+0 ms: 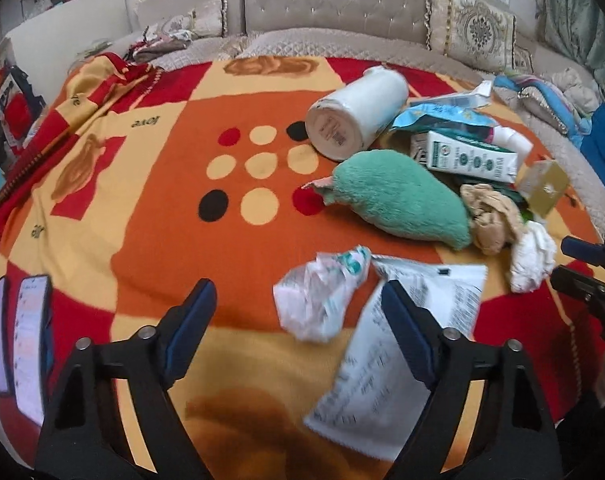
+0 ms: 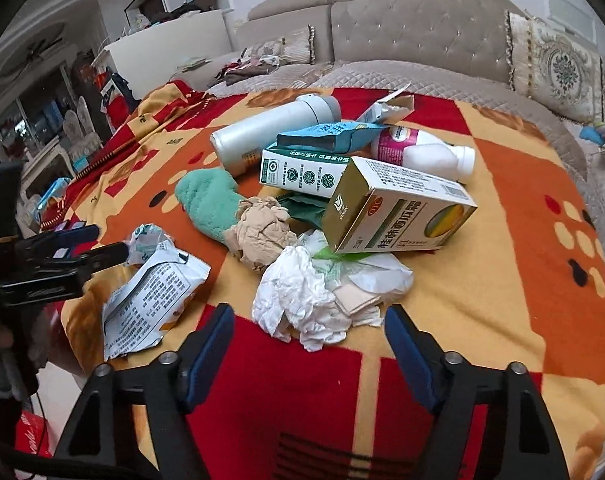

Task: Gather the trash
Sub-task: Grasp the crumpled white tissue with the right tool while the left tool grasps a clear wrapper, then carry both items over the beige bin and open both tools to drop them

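Lying on the blanket, the trash forms a loose heap: crumpled tissue, brown paper ball, cartons, bottles and a green plush. Right gripper hangs just short of the tissue, jaws apart, nothing between. Left gripper stands apart around a crumpled wrapper, not clamped.

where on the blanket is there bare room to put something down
Free: the dotted orange patch left of the green plush and white bottle, and the blanket's stretch right of the gold box. Crowded: the middle pile, from crumpled tissue to bottles.
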`<state>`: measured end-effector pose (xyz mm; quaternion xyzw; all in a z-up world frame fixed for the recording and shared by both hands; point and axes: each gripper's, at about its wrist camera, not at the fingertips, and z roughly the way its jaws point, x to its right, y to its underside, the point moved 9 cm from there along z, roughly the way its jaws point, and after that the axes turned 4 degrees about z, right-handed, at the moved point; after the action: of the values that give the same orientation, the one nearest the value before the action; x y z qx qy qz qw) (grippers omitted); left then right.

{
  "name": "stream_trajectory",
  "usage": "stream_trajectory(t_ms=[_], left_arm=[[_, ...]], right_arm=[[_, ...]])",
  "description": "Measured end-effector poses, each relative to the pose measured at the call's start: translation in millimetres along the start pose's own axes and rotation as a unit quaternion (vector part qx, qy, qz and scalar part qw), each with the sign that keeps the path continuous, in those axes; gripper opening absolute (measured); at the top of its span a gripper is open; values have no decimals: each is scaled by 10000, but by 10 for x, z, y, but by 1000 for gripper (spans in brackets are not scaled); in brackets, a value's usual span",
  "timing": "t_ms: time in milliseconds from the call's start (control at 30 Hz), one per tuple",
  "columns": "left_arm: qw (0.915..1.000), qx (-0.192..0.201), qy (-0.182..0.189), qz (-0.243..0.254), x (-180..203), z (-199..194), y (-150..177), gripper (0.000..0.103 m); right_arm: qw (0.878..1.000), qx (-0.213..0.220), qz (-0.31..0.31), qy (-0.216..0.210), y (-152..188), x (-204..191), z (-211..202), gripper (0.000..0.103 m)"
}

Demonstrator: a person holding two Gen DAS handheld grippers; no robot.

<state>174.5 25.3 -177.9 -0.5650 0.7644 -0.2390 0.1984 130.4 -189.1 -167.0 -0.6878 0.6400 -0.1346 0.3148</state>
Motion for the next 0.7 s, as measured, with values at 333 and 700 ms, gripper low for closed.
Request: stream_trajectory(t_ms=[333, 700], left_arm=[[9988, -321, 334, 131, 84, 260, -39, 15], [9951, 54, 986, 73, 423, -450, -258, 14]], right_arm=[[9988, -302, -159, -365, -13, -168, 294, 23], [9958, 200, 238, -860, 106, 77, -492, 18]])
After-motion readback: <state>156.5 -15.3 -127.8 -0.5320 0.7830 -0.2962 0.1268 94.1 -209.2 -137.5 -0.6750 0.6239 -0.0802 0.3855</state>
